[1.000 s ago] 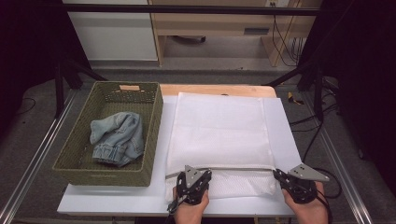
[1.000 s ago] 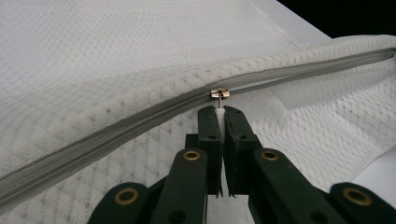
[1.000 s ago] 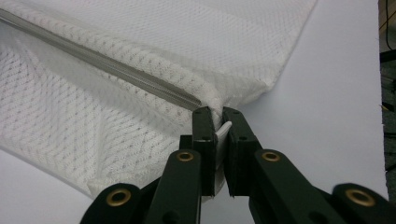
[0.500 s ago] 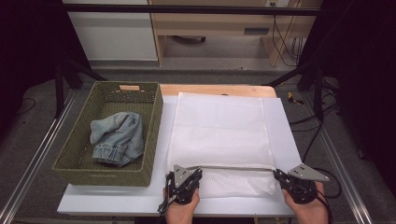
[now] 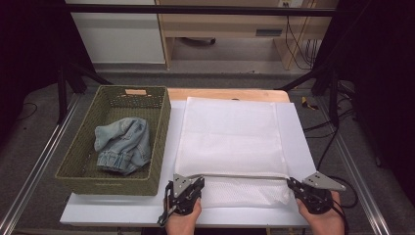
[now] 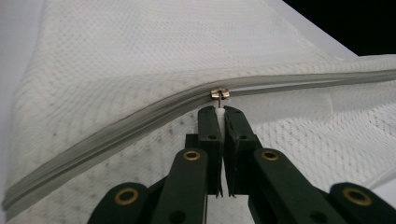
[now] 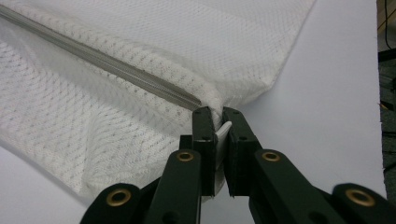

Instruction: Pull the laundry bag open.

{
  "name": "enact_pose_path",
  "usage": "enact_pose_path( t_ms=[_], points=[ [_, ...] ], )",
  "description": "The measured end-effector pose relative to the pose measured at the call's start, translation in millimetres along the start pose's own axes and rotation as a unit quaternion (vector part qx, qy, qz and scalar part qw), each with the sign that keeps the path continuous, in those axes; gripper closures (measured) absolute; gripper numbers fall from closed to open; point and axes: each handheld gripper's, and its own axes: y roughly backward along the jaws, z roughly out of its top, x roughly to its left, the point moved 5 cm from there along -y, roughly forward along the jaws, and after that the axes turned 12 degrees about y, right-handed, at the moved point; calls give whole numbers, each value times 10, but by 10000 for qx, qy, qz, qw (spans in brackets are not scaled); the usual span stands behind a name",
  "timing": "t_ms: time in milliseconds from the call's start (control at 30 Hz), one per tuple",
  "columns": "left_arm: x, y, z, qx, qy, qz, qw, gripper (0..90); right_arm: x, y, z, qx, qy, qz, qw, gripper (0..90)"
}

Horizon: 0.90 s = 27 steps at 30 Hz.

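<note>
A white mesh laundry bag (image 5: 230,137) lies flat on the white table (image 5: 117,210). Its grey zipper (image 6: 116,128) runs along the near edge. At the bag's near left corner, my left gripper (image 5: 193,181) is shut on the small metal zipper pull (image 6: 219,94); the left gripper view has the jaws (image 6: 220,111) pinched together right under the slider. My right gripper (image 5: 292,182) is shut on the bag's near right corner, where the zipper (image 7: 116,70) ends. In the right gripper view, white cloth is clamped between the jaws (image 7: 217,113). A hand holds each gripper at the table's front edge.
A green woven basket (image 5: 164,137) stands on the table's left side with a crumpled light-blue denim garment (image 5: 122,144) inside. Dark stand legs and cables flank the table. A wooden shelf unit (image 5: 230,29) stands beyond the far edge.
My left gripper has slid to the left along the zipper line, with the pull still in its jaws. The right gripper has stayed in place on the corner.
</note>
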Motion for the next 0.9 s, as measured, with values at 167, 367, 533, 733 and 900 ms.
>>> enact_pose_path(
  t_ms=[167, 367, 533, 733, 900],
  points=[
    [115, 75, 23, -55, 77, 75, 9999, 870, -13, 4, -15, 40, -18, -29, 10000, 848],
    [184, 148, 34, -81, 112, 126, 9998, 870, -4, 0, -19, 75, -49, -4, 10000, 848],
    [231, 169, 24, -102, 134, 173, 9997, 870, -12, -5, -24, 90, -40, -9, 10000, 848],
    [285, 224, 8, -112, 160, 215, 9996, 870, -20, -11, -42, 136, -120, -24, 9998, 848],
    [321, 267, -27, -87, 151, 241, 9996, 870, -27, -20, -55, 168, -106, -29, 9998, 848]
  ],
)
